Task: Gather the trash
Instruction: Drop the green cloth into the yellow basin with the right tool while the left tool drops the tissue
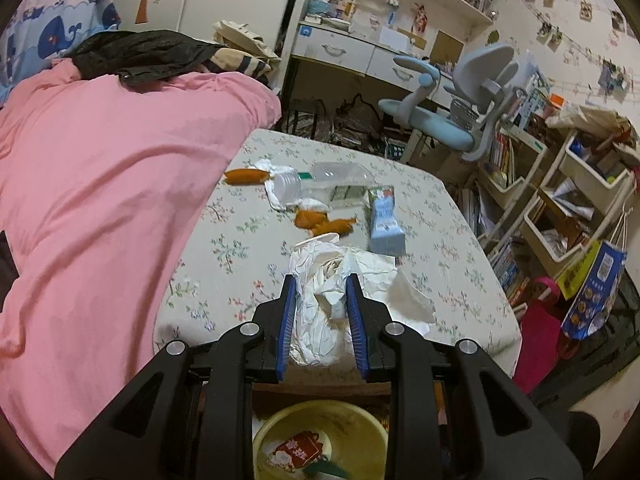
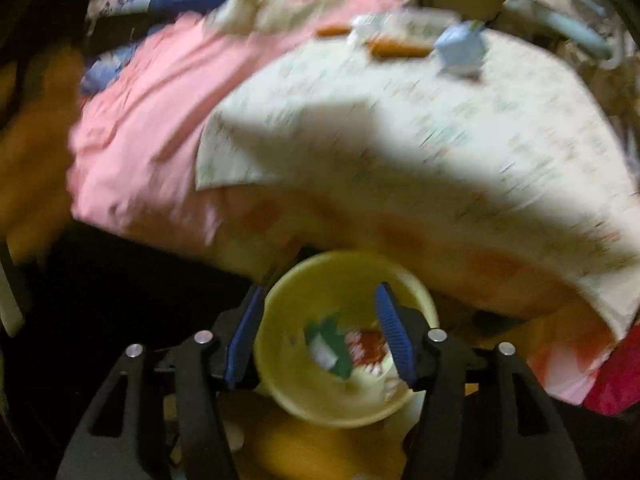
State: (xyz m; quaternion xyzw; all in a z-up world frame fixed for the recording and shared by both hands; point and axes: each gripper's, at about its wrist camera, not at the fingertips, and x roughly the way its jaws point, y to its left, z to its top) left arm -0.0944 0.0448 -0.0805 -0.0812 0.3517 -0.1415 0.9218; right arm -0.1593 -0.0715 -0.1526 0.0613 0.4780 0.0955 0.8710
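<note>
My left gripper (image 1: 321,280) is shut on a big wad of crumpled white paper (image 1: 320,312) at the near edge of the floral-sheeted bed (image 1: 224,256). Further back lie a clear plastic bottle (image 1: 320,184), a blue carton (image 1: 384,220), orange peel pieces (image 1: 320,220) and a white tissue (image 1: 276,168). A yellow bin (image 1: 320,436) with a red wrapper (image 1: 296,452) sits on the floor below the gripper. In the blurred right wrist view, my right gripper (image 2: 320,292) is open and empty just above the yellow bin (image 2: 280,360), which holds red and green scraps.
A pink duvet (image 1: 100,184) covers the bed's left side, with dark clothes (image 1: 136,56) on top. A blue desk chair (image 1: 452,116), a desk and cluttered shelves (image 1: 560,200) stand beyond the bed. A pink bag (image 1: 536,340) sits on the floor at right.
</note>
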